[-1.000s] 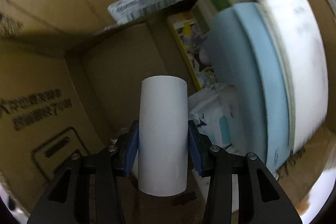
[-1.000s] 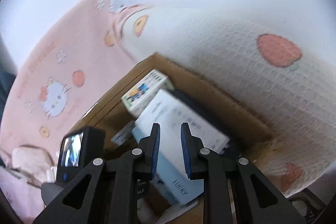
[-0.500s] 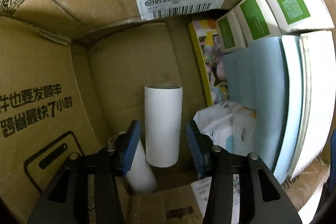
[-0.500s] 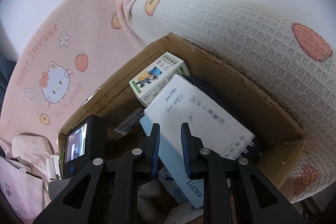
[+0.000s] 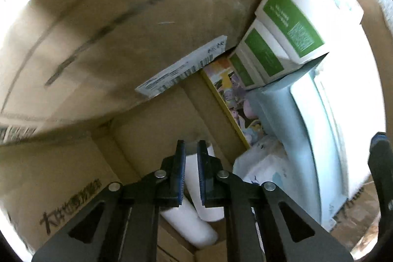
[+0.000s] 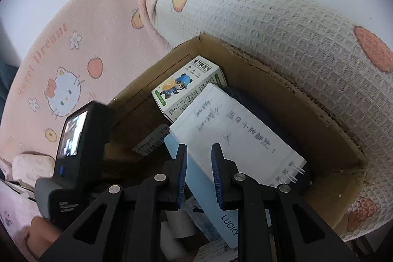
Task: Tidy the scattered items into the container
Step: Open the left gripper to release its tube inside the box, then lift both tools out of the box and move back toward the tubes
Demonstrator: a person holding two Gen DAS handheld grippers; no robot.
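Your left gripper (image 5: 191, 163) is pinched nearly shut and empty above the white roll (image 5: 205, 188), standing inside the cardboard box (image 5: 103, 46) at its left. It looks light, crushable; hold its middle gently.

"LUCKY" runs along the spine of the pale blue book (image 6: 229, 225), "Sweet Dreams" curves in pink letters across the pink sheet (image 6: 49, 46), and Chinese characters mark the small cartoon-bear box (image 6: 189, 87) and the handwritten notepad (image 6: 235, 134).
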